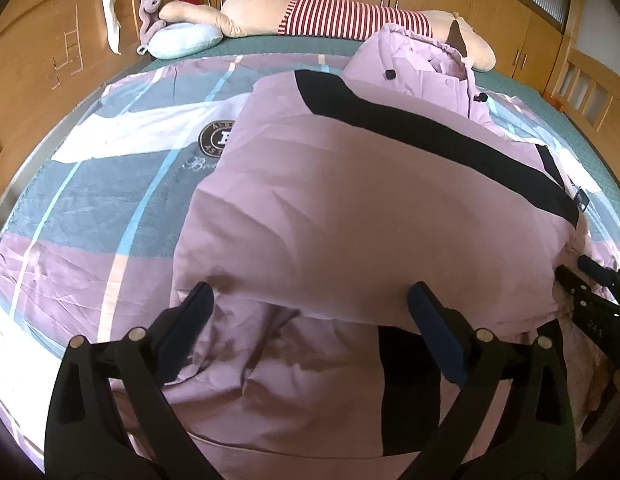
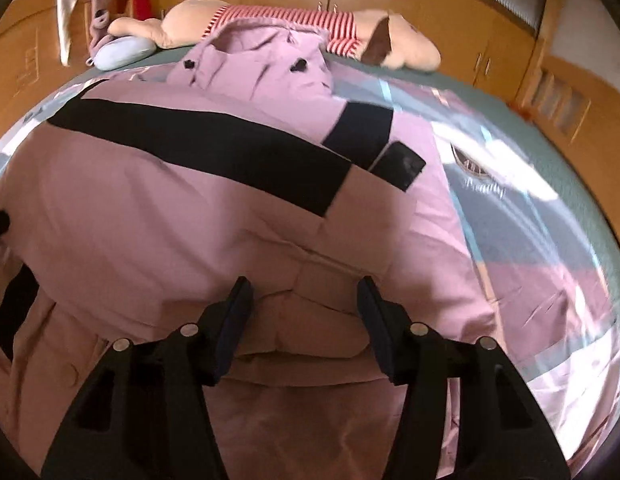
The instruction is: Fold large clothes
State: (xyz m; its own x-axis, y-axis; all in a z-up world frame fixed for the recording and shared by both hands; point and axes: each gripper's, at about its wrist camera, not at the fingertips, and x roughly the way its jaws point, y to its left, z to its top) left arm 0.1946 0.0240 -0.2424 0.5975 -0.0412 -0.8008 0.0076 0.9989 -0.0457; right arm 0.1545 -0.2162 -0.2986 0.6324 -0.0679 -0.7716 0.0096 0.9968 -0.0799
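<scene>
- Pink cloth of the padded jacket (image 1: 350,208) fills the space just ahead of our left tongs (image 1: 310,308), which stand spread wide and grasp nothing.
- Our right tongs (image 2: 303,300) are likewise released, their fingers either side of a puffed ridge at the near hem.
- We see the jacket lying on the bed (image 1: 89,200), over a striped quilt, hood (image 2: 261,60) toward the long plush toy (image 1: 330,16), with a black band (image 2: 197,136) across it.
- We judge a fold already lies over the body; next we should pinch the near hem at both corners together.
- We should take both layers, lift evenly, and carry the hem toward the hood, or the padding may slump aside.
</scene>
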